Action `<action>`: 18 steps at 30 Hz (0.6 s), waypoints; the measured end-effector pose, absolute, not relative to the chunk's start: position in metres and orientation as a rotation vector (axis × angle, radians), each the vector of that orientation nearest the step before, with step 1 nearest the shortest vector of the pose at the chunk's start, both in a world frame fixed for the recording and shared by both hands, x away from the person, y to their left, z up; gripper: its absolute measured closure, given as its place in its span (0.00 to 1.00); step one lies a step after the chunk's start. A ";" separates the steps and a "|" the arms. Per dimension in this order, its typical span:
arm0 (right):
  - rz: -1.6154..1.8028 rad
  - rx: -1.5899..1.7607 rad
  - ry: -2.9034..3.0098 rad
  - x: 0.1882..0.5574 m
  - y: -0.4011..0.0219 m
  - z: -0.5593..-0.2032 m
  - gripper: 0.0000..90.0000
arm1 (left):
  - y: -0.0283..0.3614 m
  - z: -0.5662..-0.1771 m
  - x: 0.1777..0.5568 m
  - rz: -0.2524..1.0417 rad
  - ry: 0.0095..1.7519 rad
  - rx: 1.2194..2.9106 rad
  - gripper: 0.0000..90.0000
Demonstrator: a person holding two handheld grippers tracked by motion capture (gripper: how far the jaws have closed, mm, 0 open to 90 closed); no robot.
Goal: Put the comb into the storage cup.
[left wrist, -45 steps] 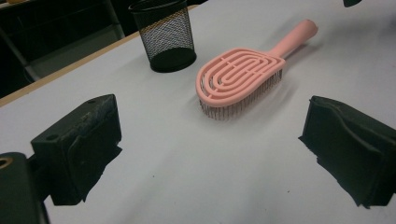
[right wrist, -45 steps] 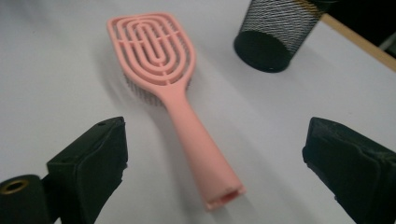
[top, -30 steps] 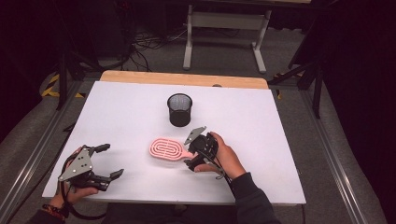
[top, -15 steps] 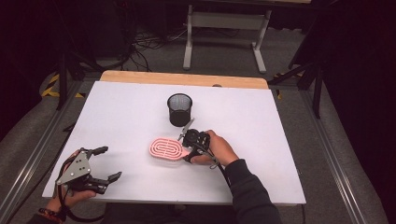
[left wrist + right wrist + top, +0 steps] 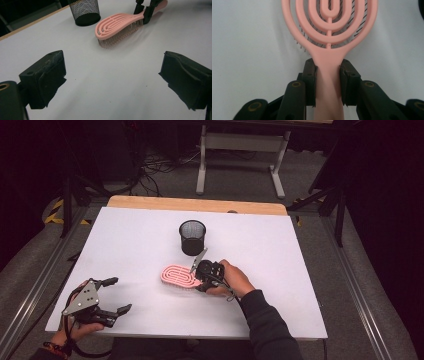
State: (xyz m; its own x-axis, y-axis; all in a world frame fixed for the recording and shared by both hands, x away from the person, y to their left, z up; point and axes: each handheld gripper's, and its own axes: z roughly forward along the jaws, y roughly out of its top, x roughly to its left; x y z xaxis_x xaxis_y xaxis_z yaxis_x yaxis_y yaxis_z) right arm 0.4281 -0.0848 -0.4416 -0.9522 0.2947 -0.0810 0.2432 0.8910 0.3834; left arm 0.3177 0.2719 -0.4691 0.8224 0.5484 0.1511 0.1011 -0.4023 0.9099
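Note:
A pink vented hairbrush (image 5: 179,276) lies bristles down on the white table (image 5: 125,245), just in front of a black mesh cup (image 5: 192,237). My right gripper (image 5: 199,281) has just closed its jaws and is shut on the brush's handle (image 5: 329,82), one pad on each side where the handle meets the head. The left gripper view looks across the table at the hairbrush (image 5: 117,28) and the mesh cup (image 5: 85,12). My left gripper (image 5: 116,295) rests at the table's near left corner, open, with bare table between its pads (image 5: 47,75).
The wooden back edge of the table (image 5: 195,205) runs behind the cup. A grey metal stand (image 5: 240,150) and cables sit on the floor beyond. Bare white table lies to the left and right of the brush.
My right gripper slid left onto the brush handle and its jaws closed on it. The left gripper stayed at the near left corner.

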 end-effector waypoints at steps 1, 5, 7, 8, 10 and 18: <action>0.582 0.420 2.910 0.427 -0.086 -0.442 0.77 | 0.272 -0.469 0.318 0.528 0.485 1.947 0.08; 0.691 0.425 2.850 0.421 -0.095 -0.446 0.77 | 0.271 -0.470 0.318 0.531 0.489 1.948 0.09; 0.716 0.430 2.835 0.419 -0.097 -0.447 0.77 | 0.271 -0.470 0.318 0.530 0.490 1.949 0.09; 0.731 0.443 2.826 0.417 -0.099 -0.448 0.77 | 0.271 -0.470 0.318 0.532 0.492 1.950 0.09; 0.783 0.436 2.780 0.413 -0.103 -0.447 0.77 | 0.270 -0.471 0.319 0.535 0.493 1.958 0.10; 0.906 0.433 2.663 0.404 -0.108 -0.436 0.77 | 0.271 -0.470 0.318 0.535 0.500 1.950 0.10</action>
State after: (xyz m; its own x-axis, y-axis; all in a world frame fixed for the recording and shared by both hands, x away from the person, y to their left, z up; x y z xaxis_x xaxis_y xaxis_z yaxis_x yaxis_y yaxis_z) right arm 0.4043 -0.1080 -0.4357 -0.9114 0.3712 -0.1780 0.1855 0.7564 0.6273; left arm 0.3182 0.2710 -0.4697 0.8159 0.5587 0.1491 0.1107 -0.4040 0.9080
